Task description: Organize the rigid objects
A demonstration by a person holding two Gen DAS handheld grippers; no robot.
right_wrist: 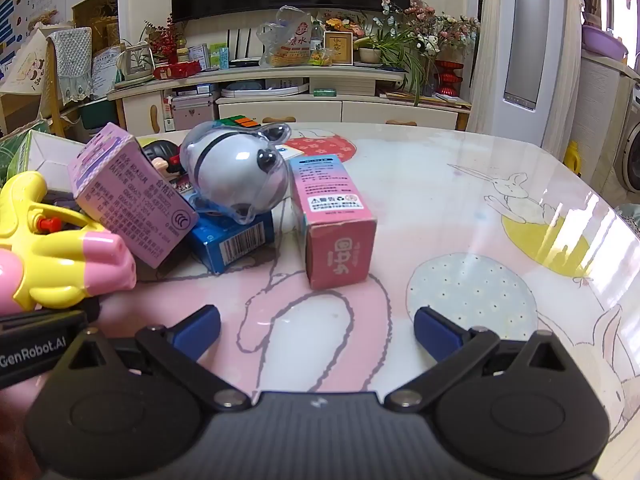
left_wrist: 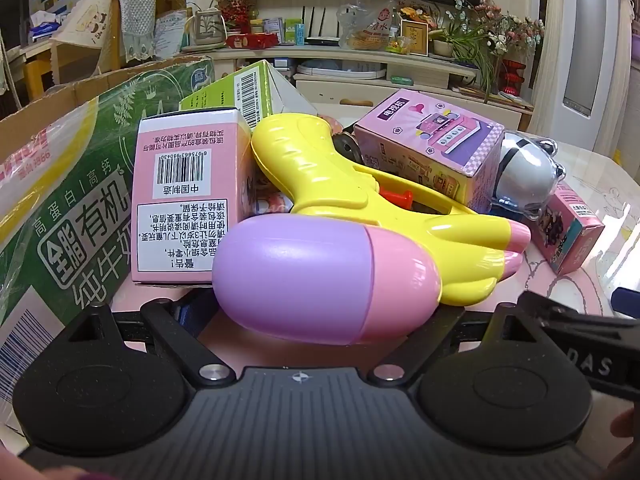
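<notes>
Yellow plastic forms the body of the toy water gun (left_wrist: 320,184), whose purple-and-pink tank (left_wrist: 320,280) is pinched between the fingers of the left gripper (left_wrist: 316,312), low over the bench (right_wrist: 440,208). The gun is seen lying against a pink barcode box (left_wrist: 188,200) and a pink-purple toy box (left_wrist: 432,152). The right gripper (right_wrist: 316,328) is held with fingers spread, nothing between them, near a pink carton (right_wrist: 336,220).

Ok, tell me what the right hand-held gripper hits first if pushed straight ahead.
Probably the pink box lying on the table; the open right hand-held gripper points just right of it, and depth is unclear.
</notes>
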